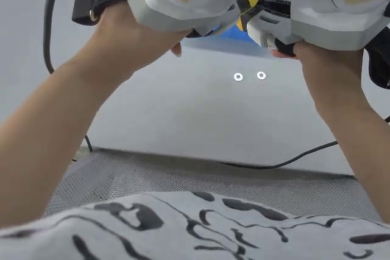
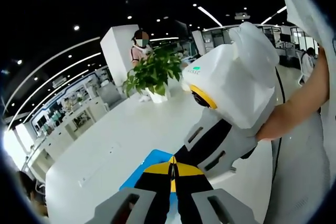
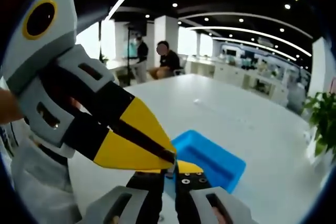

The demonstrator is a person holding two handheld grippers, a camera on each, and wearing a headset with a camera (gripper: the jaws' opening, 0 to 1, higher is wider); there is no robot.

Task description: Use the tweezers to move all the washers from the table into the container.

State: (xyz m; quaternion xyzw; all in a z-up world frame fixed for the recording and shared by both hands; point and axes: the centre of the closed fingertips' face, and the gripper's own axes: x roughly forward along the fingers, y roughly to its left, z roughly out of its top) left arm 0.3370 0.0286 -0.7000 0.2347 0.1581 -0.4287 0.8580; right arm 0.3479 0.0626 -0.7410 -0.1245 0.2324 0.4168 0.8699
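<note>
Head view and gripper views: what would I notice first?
Two big white grippers are held nose to nose: the left gripper's yellow tips meet the right gripper in front of the blue container. Nearer the person, two small washers lie side by side on the grey table.

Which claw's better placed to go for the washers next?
Right, marginally: in the head view both washers lie on the table nearer the right hand, which holds the right claw, than the left hand. I can't make out tweezers.
</note>
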